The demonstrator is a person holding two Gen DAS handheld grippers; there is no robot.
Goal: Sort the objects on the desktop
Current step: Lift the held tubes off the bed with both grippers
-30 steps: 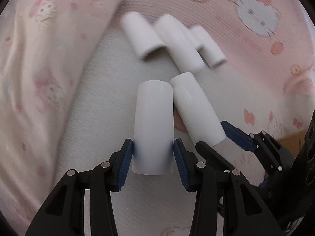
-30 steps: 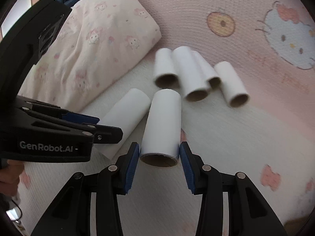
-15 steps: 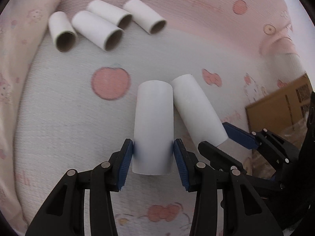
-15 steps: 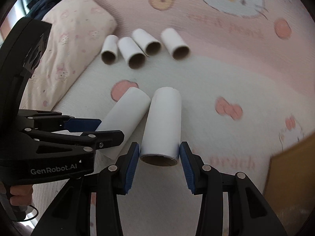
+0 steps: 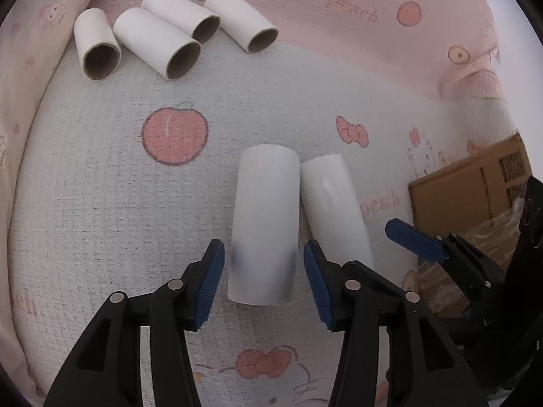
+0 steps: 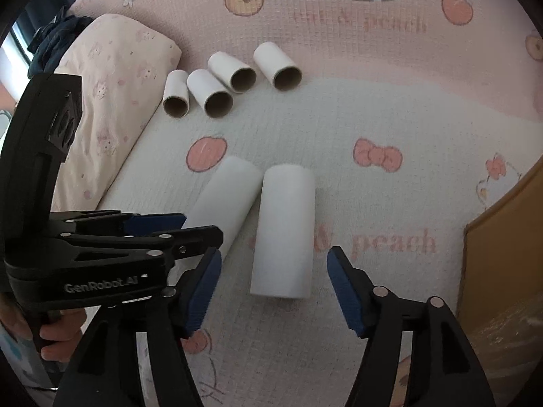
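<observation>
Your left gripper (image 5: 264,273) has just been opening; its blue fingers (image 5: 210,283) stand clear of the white tube (image 5: 264,224) lying between them on the bed cover (image 5: 101,203), a sliver of gap each side. Your right gripper (image 6: 274,286) has just spread wide too, its tube (image 6: 283,230) lying loose between the fingers (image 6: 346,283), touching neither. The two tubes lie side by side, almost touching. Beyond them, four shorter tubes (image 5: 169,34) sit in a row near the pillow (image 6: 112,101). Right of the pair, a cardboard box (image 5: 471,190) is cut off by the frame edge. Your hand (image 6: 51,335) barely shows under the left gripper's handle.
</observation>
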